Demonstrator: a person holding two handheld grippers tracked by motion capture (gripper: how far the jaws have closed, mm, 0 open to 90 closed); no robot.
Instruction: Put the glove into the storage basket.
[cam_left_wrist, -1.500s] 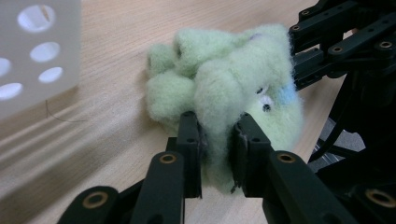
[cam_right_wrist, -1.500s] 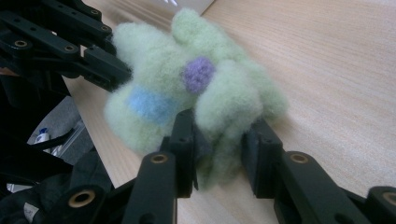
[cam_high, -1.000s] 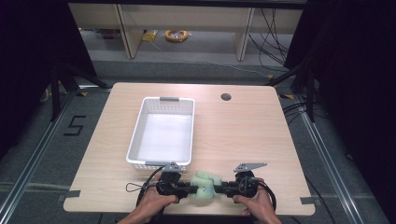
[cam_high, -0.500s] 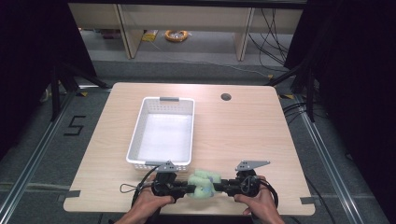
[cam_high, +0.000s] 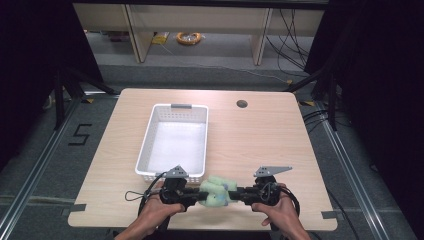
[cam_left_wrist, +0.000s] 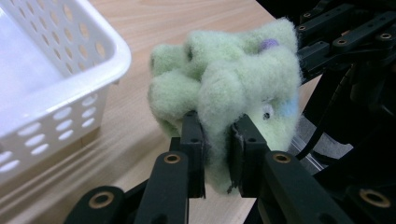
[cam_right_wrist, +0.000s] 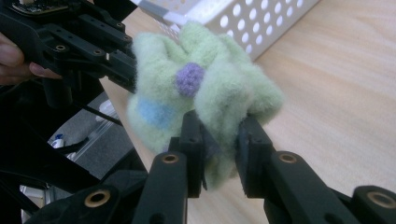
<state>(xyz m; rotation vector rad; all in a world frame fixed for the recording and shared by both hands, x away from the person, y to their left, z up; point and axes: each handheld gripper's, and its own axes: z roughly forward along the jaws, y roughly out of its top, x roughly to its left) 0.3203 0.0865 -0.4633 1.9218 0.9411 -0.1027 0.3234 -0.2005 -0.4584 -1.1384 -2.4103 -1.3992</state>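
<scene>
Spanning a grey floor (cam_high: 45, 165), the wooden table (cam_high: 260, 135) bears a white basket (cam_high: 150, 145).

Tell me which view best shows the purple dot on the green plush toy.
The right gripper view: the purple dot on the green plush toy faces it squarely. The left gripper view catches its edge; the high view makes the toy too small.

A plush toy (cam_high: 216, 189) lies just before the basket (cam_high: 150, 145).

Overhead light brightens the desk (cam_high: 260, 135); surroundings fall dark. Glare washes out the white basket (cam_high: 175, 142) floor. Both gripper views are soft, near edges blurred.
</scene>
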